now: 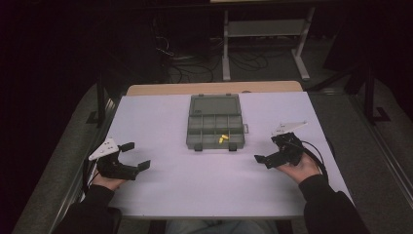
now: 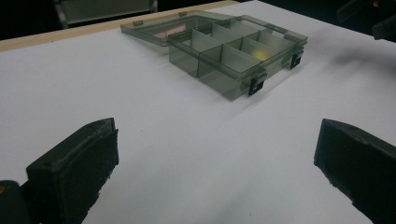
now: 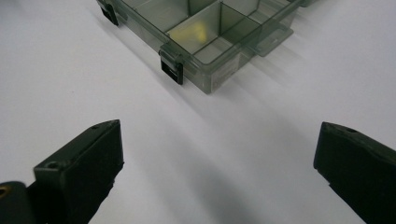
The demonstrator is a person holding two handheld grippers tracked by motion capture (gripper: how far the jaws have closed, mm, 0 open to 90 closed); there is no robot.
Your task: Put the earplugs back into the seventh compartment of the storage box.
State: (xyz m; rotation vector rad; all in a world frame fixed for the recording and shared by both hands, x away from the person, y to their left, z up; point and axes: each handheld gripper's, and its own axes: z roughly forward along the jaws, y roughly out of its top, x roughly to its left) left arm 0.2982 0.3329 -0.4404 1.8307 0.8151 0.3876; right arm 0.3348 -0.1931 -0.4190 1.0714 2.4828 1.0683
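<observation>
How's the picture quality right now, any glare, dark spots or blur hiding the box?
High view: dim, room behind black, table evenly lit, box and its yellow bits small but plain. Left gripper view: box sharp, table glaringly white, near jaws soft. Right gripper view: box slightly soft, soft shadows streak from it, yellow blurred through the plastic.

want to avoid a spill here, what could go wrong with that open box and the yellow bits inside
1. The box lies open with its lid folded flat, so a nudge from either open gripper, left or right, may slide it.
2. The yellow bits sit in a small front compartment; wide jaws may catch the dividers.
3. The latches stick out and may snag.
</observation>
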